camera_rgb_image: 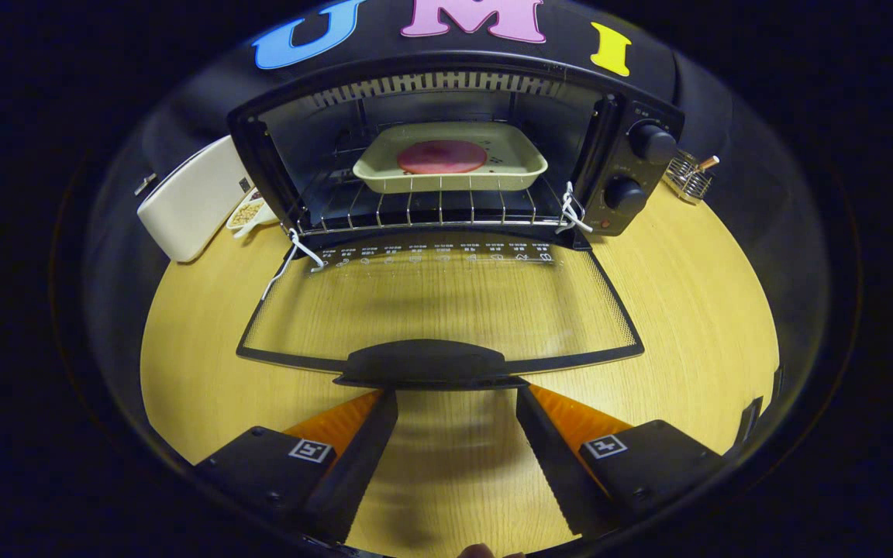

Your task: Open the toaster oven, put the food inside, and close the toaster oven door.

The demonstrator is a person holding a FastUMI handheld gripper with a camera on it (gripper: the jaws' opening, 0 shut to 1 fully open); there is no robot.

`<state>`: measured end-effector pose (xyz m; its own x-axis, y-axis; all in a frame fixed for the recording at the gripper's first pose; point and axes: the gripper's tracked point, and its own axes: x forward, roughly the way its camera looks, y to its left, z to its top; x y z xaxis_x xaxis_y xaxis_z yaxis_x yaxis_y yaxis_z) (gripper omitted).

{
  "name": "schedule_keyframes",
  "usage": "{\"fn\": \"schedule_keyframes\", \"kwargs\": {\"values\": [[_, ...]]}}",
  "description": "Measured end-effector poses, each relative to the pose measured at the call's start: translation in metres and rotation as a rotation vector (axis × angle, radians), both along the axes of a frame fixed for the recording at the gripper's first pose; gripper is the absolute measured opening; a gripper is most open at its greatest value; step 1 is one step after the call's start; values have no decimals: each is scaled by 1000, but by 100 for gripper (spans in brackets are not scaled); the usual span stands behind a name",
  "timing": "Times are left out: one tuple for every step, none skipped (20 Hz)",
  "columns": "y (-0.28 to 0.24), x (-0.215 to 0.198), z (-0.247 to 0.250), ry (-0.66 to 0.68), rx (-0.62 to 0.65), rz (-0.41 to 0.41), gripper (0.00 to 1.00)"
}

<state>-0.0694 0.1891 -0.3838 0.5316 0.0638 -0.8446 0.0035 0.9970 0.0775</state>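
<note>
Two fingers of the gripper (456, 395) stand spread wide apart, holding nothing, their tips just under the handle (425, 363) of the oven door (439, 306), one tip near each end of it; whether they touch it cannot be told. Each finger carries a small square black-and-white marker on its block. At 12 o'clock from the fingers the glass door lies folded down flat over the wooden table (687, 310), and a row of small white printed marks runs along its hinge edge, too small to read. Beyond the door, farther at 12 o'clock, the toaster oven (446, 155) stands open. On its wire rack (423, 213) sits a cream baking tray (450, 159) with a round pink piece of food (441, 156) lying in it. White string is tied at both front corners of the rack. At 1 o'clock two dark knobs (650, 142) stand one above the other on the oven's panel, and past them a small wire holder (688, 178). At 11 o'clock a cream box (191, 198) stands beside the oven, with a small white dish (249, 213) of pale bits between them.
</note>
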Motion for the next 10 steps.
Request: {"fn": "schedule_keyframes", "kwargs": {"values": [[0,0,3,-14,3,3,100],[-1,0,8,-27,4,5,100],[-1,1,12,-42,2,10,100],[-2,1,17,-62,-2,14,100],[-4,2,21,-81,-6,20,100],[-4,4,24,-101,-7,22,100],[-6,5,29,-118,-5,20,100],[-8,5,36,-136,0,13,100],[-11,9,43,-159,5,1,100],[-14,10,50,-178,10,-14,100]]}}
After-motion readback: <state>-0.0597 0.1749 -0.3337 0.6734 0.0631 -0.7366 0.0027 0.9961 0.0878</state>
